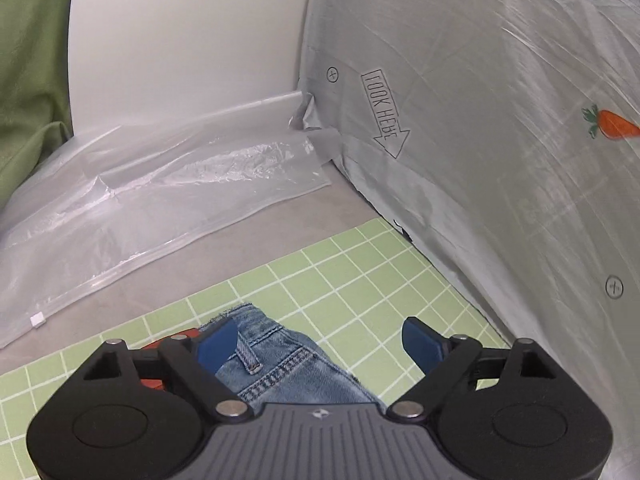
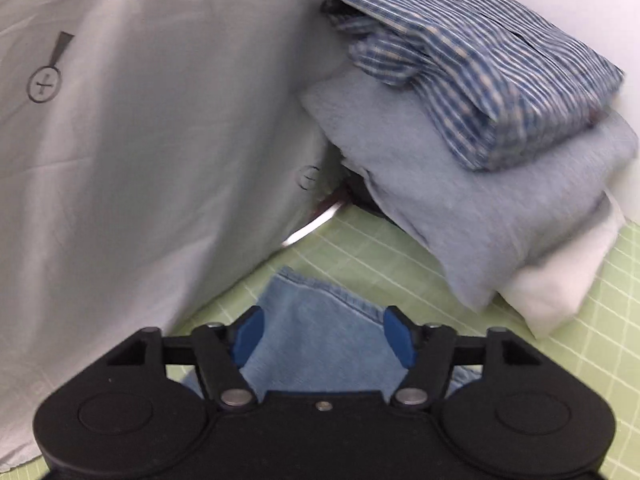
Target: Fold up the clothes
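Note:
Blue denim jeans (image 1: 280, 364) lie on a green checked mat (image 1: 360, 280); the waistband end with a belt loop shows in the left wrist view. My left gripper (image 1: 320, 344) is open over it, its left pad (image 1: 218, 344) resting on the denim. In the right wrist view a paler denim part with a hem (image 2: 320, 328) lies between the open fingers of my right gripper (image 2: 324, 340). A red-orange item (image 1: 160, 360) peeks out beside the left finger.
A stack of folded clothes stands at the right: a blue striped shirt (image 2: 480, 64) on a light blue garment (image 2: 460, 208) on a white one (image 2: 560, 280). A grey printed sheet (image 1: 480, 120) rises alongside. A clear plastic bag (image 1: 140, 200) lies far left.

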